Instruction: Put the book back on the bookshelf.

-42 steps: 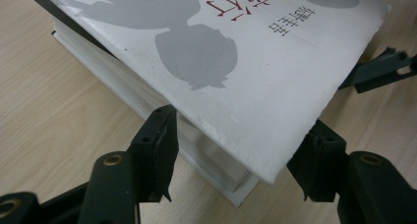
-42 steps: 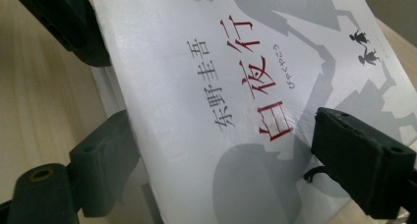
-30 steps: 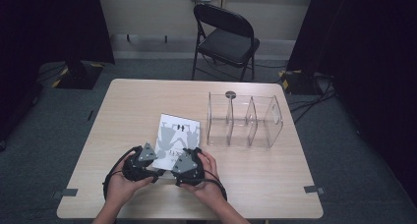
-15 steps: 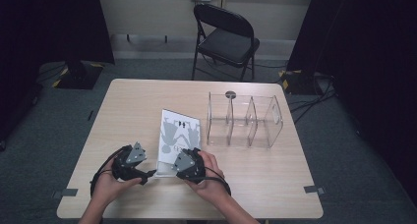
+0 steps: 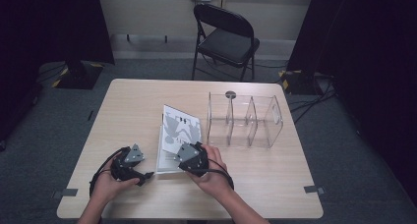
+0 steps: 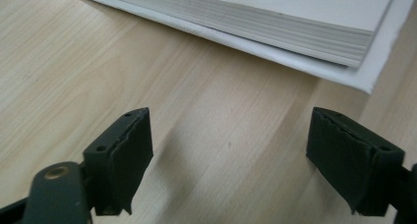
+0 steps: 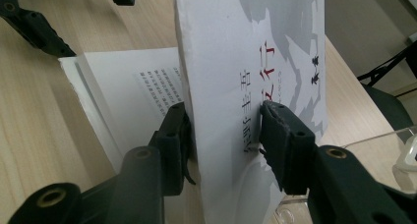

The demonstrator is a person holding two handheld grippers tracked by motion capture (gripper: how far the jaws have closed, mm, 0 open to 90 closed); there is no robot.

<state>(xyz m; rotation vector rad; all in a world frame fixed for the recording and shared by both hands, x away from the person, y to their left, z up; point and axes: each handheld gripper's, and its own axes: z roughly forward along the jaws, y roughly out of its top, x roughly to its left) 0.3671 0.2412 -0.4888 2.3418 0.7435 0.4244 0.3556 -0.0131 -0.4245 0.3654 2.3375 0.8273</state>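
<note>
A: Right gripper view has the right gripper point(image 7: 223, 135) pinching the book point(image 7: 246, 62) by its near edge, one pad on the printed front, the other behind it, so the book stands tilted up off its white wrapper point(image 7: 98, 91). Those jaws have just been closing, with the book between them.

B: And the left gripper point(image 6: 231, 160)?

A: Jaws spread with only bare table point(image 6: 74, 62) between them; they have just been opening. In its own view the page edges lie just ahead, apart from the pads.

B: What could go wrong?

A: I'd judge the grip is shallow, near one edge. Swinging the book toward the clear rack point(image 5: 244, 120) could let it pivot, slip or flop open. The wrapper may drag along too.

B: Changes from a second ago?

A: High view: both grippers were together at the book's near edge then. Now the left one point(image 5: 129, 163) sits off to its left on the table, and the book point(image 5: 179, 135) is raised in the right one point(image 5: 191, 157).
</note>
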